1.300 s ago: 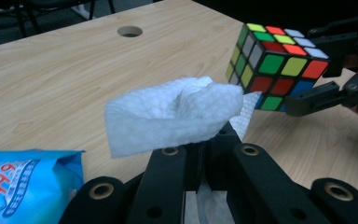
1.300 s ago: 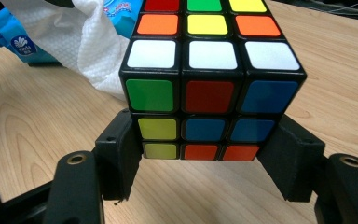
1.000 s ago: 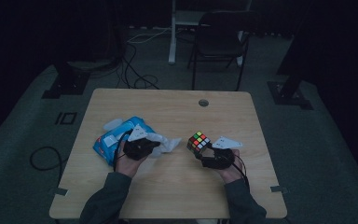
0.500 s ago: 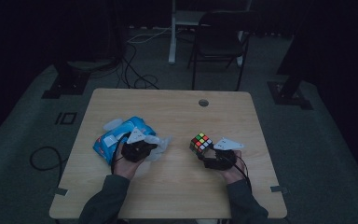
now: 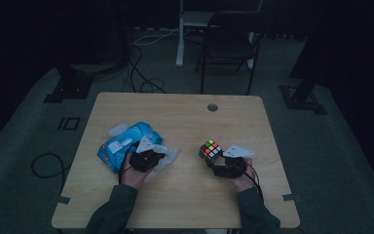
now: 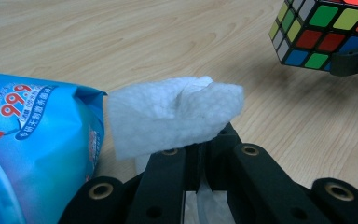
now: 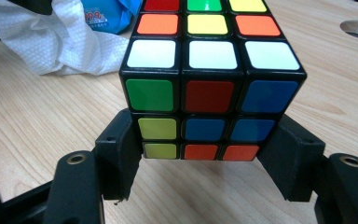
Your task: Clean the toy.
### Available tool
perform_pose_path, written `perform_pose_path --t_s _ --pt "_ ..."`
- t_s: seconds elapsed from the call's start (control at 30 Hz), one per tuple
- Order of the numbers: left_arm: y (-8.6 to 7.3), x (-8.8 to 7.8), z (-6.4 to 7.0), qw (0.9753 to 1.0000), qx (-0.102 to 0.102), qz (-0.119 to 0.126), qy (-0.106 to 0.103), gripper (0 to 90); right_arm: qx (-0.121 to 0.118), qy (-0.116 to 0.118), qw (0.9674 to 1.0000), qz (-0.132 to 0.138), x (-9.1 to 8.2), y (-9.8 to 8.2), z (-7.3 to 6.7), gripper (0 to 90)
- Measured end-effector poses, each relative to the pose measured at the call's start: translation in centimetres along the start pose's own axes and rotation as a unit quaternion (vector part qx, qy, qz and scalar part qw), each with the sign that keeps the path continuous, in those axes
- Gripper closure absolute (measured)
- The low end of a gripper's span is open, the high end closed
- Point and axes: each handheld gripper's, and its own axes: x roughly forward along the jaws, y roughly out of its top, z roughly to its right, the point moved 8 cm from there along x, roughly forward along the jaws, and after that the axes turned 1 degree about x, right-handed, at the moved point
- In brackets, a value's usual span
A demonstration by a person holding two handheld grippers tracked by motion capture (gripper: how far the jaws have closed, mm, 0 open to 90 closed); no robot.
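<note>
At the left of the wooden surface [image 5: 185,190] lies a blue pack of wet wipes [image 5: 126,146], its printed side turned up and its opening toward the middle, where a wipe can be drawn out without lifting the pack. Just beside it, the left gripper [image 5: 161,156] has its fingers [image 6: 168,172] pressed together on a white wipe [image 6: 172,116]; the cloth bunches in a loose fold above the tips and a further strip of it hangs down between the black links, so the pinch sits near the sheet's edge and most of it is free to serve as a wiping pad. The wipe is held low, close to the pack and aimed toward the centre of the surface. To the right, across a bare stretch of wood, a scrambled puzzle cube [image 5: 210,150] is gripped by the right gripper [image 5: 214,161]. Its fingers [image 7: 116,154] clamp the lowest layer from two opposite sides, which leaves the top face and the upper rows exposed. The cube looks tilted and raised a little off the wood, with its shadow beneath it, probably so that a face is presented toward the cloth. Judging by this arrangement, the work in hand is wiping the cube, with one tool steadying it while the other brings the damp sheet across.
</note>
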Motion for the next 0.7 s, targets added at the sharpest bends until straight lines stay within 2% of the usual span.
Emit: perform_pose_path --t_s 0.27,0.43,0.7 --pt "-0.6 0.5 0.0 0.9999 0.002 -0.007 0.009 87.0 0.000 0.001 1.0000 -0.008 0.5 -0.4 0.1 35.0" --pt "-0.9 0.8 -0.1 0.9999 0.000 -0.009 0.012 86.9 0.003 -0.010 0.9997 -0.020 1.0 -0.9 0.4 35.0" --pt "-1.4 1.1 -0.3 0.9997 0.001 -0.014 0.022 86.0 0.006 -0.015 0.9997 -0.021 1.2 -1.1 0.8 35.0"
